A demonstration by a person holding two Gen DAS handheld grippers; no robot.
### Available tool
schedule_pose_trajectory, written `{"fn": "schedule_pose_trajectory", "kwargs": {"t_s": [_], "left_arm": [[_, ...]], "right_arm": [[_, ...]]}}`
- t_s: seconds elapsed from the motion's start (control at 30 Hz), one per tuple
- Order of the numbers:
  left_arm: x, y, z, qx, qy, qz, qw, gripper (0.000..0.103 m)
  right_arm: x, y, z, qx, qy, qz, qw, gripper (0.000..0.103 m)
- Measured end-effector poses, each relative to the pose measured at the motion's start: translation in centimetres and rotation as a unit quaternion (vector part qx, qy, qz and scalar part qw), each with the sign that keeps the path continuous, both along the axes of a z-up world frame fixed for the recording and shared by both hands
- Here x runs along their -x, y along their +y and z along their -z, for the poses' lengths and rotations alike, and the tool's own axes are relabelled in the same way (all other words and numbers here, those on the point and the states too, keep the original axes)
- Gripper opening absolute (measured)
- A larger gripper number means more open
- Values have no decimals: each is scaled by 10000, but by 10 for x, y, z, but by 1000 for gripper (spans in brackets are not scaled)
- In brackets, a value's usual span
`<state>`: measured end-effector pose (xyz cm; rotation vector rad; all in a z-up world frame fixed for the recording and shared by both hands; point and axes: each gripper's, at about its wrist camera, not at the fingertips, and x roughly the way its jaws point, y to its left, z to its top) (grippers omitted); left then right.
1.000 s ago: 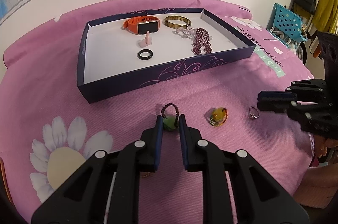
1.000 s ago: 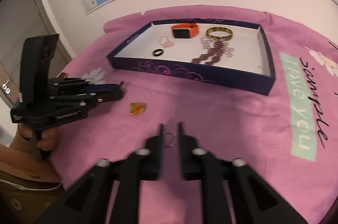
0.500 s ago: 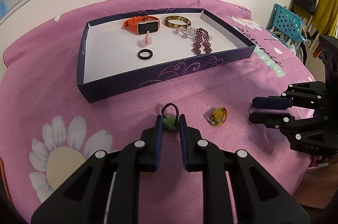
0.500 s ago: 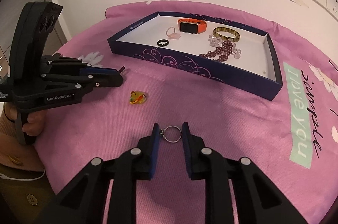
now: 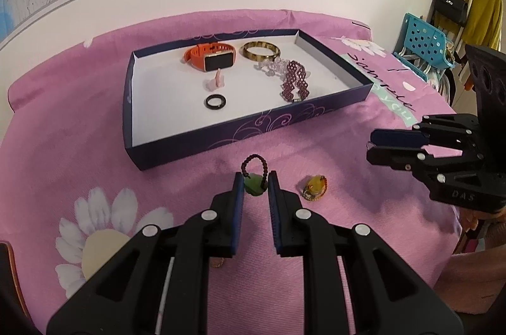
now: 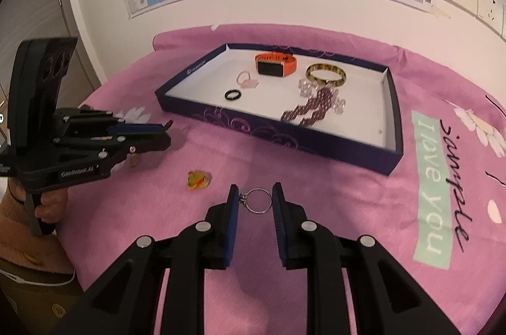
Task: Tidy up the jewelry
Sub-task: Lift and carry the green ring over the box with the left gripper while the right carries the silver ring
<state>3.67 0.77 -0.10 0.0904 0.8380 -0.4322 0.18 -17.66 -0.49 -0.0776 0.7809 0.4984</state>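
Pink flowery cloth (image 5: 79, 145) covers the table. Left gripper (image 5: 256, 186) fingers squeeze a green bead charm (image 5: 254, 185) near the jewelry box (image 5: 253, 129). Right gripper (image 6: 255, 199) fingers pinch a silver ring (image 6: 258, 200) above the cloth.

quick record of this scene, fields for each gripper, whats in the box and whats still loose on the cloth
left gripper: shut on green pendant with dark bead loop
right gripper: shut on silver ring
box: orange watch, gold bangle, black ring, pink ring, purple bead bracelet, clear beads
loose on cloth: yellow pendant
surface: pink floral cloth
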Motion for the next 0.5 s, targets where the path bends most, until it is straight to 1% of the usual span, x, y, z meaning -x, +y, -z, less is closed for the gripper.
{"fn": "schedule_pose_trajectory", "kwargs": {"t_s": [0.5], "left_arm": [[-3, -2, -18, 61, -209, -8, 9998, 16]], "right_arm": [[-15, -1, -17, -154, -282, 14, 9995, 19]]}}
